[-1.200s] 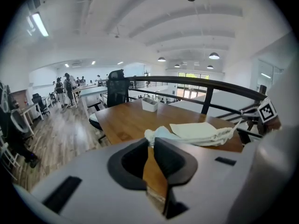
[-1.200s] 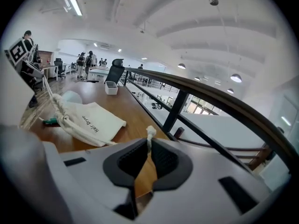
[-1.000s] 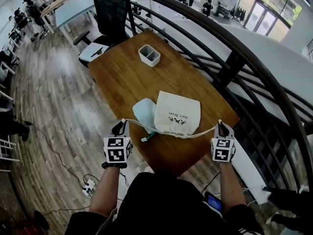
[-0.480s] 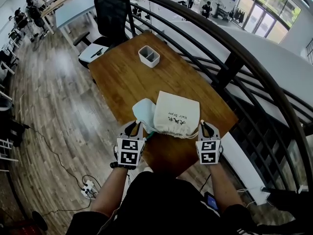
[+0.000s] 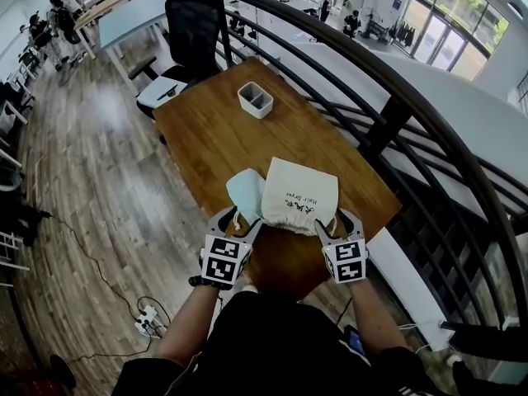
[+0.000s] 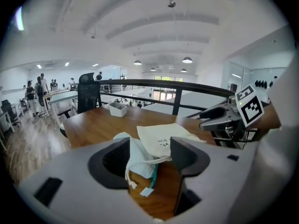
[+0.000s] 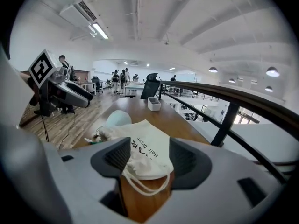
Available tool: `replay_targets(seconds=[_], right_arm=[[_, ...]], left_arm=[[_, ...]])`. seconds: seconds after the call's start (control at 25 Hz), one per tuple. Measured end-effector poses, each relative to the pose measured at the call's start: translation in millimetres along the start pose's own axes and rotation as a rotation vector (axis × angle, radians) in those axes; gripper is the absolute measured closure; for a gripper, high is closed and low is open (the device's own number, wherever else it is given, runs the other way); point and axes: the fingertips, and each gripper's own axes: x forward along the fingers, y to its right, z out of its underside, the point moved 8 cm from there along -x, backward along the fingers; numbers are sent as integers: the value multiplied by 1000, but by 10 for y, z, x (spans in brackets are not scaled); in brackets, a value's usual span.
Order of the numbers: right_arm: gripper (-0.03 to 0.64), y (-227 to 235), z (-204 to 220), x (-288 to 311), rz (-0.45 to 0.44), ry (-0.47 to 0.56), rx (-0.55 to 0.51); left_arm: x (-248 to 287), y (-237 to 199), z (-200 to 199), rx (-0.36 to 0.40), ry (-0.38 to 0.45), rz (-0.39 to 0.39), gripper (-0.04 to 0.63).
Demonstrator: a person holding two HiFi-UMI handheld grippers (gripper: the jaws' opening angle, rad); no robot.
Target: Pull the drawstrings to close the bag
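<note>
A cream drawstring bag [image 5: 299,195] with black print lies on the wooden table [image 5: 214,130], its gathered mouth toward me. It also shows in the left gripper view [image 6: 161,139] and the right gripper view [image 7: 142,148]. A pale blue cloth [image 5: 245,192] lies against its left side. My left gripper [image 5: 233,219] is at the bag's near left corner, and its jaws have just been opening. A slack cord [image 6: 128,174] hangs between them, unpressed. My right gripper [image 5: 332,221] is at the near right corner, its jaws also just opened over a loose cord loop [image 7: 147,186].
A white two-compartment container [image 5: 254,97] stands at the table's far end, with a black office chair [image 5: 191,27] beyond it. A black railing [image 5: 396,97] runs along the table's right side. The table's near edge lies just under both grippers. A power strip [image 5: 148,316] is on the floor.
Both grippers came inward from a wide spread to the bag's near corners. The cords, taut between them before, now hang slack, and both pairs of jaws have opened.
</note>
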Motion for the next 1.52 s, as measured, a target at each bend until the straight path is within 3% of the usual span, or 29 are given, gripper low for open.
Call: replay_targets(seconds=[0.12, 0.24, 0.8, 0.92, 1.16, 1.52], right_arm=[[367, -12, -31, -34, 3, 19, 1], [368, 4, -115, -113, -2, 48, 27], [468, 279, -424, -674, 82, 252, 125], [494, 321, -406, -776, 116, 280, 131], [619, 324, -422, -982, 168, 374, 152], [623, 411, -316, -1041, 192, 400, 228]], left_arm=[[-29, -8, -10, 1, 23, -6, 321], [-113, -38, -89, -11, 105, -2, 331], [-521, -329, -501, 5, 365, -94, 508], [-590, -361, -491, -3, 387, -102, 520], [-751, -409, -421, -24, 428, -92, 534], [-860, -657, -299, -137, 458, -122, 540]])
